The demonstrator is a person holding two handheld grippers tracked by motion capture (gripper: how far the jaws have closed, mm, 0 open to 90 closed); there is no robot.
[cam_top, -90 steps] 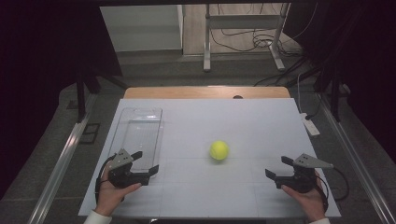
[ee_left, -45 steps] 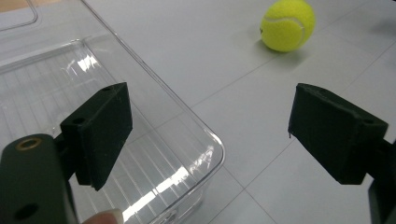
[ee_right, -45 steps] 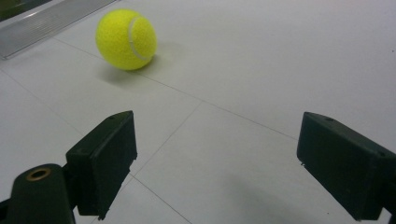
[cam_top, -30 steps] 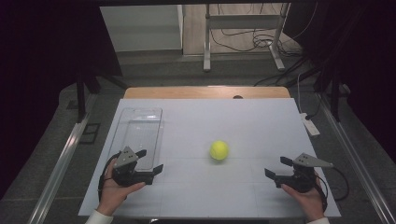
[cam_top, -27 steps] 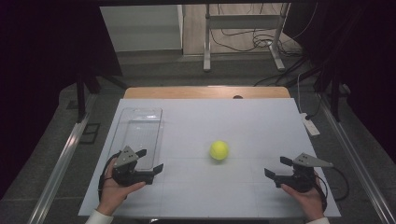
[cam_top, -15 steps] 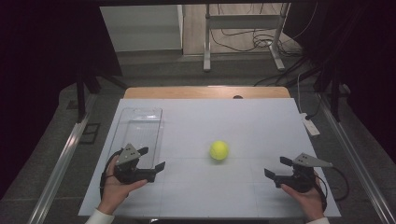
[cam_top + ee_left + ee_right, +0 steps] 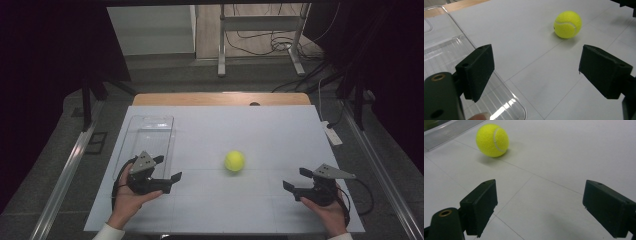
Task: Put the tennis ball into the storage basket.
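White board (image 7: 260, 135) covers the wooden table, and around it we see a dark room with a grey floor and cables behind. The tennis ball (image 7: 234, 161) lies near the middle of the board, between our two grippers; it is round, so it has no long axis or pointing direction. Our left gripper (image 7: 166, 168) stands with jaws apart and nothing between them, just beside the clear plastic tray (image 7: 150, 131). Our right gripper (image 7: 294, 179) is also spread wide and holds nothing. In the left gripper view we notice the tray's ribbed bottom and the ball's seam, which the high view does not resolve.
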